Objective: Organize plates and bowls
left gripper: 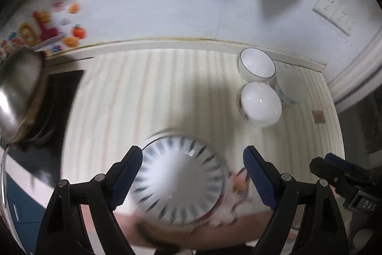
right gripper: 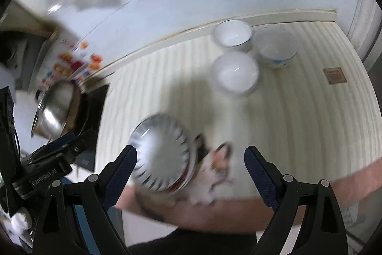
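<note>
A white bowl with dark radial stripes (left gripper: 180,179) sits near the front of the cream ribbed mat (left gripper: 167,87), on a patterned plate (left gripper: 238,188) that peeks out to its right. My left gripper (left gripper: 192,173) is open and hovers over that bowl, empty. My right gripper (right gripper: 191,173) is open and empty, with the striped bowl (right gripper: 162,155) by its left finger. Three white bowls cluster at the back right: one plain (left gripper: 260,104), one dark-rimmed (left gripper: 257,66), one with blue marks (left gripper: 290,85). They also show in the right wrist view (right gripper: 235,73). Both views are blurred.
A steel pot (left gripper: 18,92) stands on a black hob at the left. A white tiled wall (left gripper: 191,16) with stickers and a socket runs behind. A bare forearm (right gripper: 214,214) lies along the counter's front edge. The right gripper shows at the left view's right edge (left gripper: 339,173).
</note>
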Available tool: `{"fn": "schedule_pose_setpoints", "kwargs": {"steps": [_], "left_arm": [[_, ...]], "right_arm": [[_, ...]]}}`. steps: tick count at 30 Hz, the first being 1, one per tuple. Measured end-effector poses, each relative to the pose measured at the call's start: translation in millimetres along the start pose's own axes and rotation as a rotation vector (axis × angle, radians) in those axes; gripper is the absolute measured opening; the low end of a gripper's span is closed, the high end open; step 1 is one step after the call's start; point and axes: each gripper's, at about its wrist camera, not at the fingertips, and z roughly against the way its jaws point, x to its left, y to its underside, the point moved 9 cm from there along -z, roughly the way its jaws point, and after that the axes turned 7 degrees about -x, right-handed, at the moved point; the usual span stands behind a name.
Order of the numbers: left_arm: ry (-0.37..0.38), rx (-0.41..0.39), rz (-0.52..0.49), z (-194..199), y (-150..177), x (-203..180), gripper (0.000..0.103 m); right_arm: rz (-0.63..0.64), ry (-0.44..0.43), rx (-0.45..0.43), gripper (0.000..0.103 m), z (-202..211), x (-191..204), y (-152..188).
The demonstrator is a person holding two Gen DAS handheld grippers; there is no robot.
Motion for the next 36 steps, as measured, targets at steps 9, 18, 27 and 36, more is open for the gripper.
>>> {"fn": "schedule_pose_setpoints", "kwargs": {"steps": [9, 18, 27, 36], "left_arm": [[0.072, 0.207, 0.058, -137.1, -37.9, -58.3, 0.059], [0.080, 0.359, 0.001, -217.6, -26.1, -92.0, 0.022], [0.075, 0.336, -0.081, -217.9, -19.8, -111.6, 0.013], [0.141, 0.313, -0.067, -166.4, 0.1, -112.7, 0.013]], "right_arm": [[-0.128, -0.044, 0.146, 0.086, -113.2, -95.9, -64.9], [-0.140, -0.040, 0.235, 0.038, -182.5, -121.4, -69.1], [-0.085, 0.025, 0.222, 0.016, -191.5, -121.4, -69.7], [-0.065, -0.001, 0.223, 0.016, -154.9, -110.9, -56.9]]}}
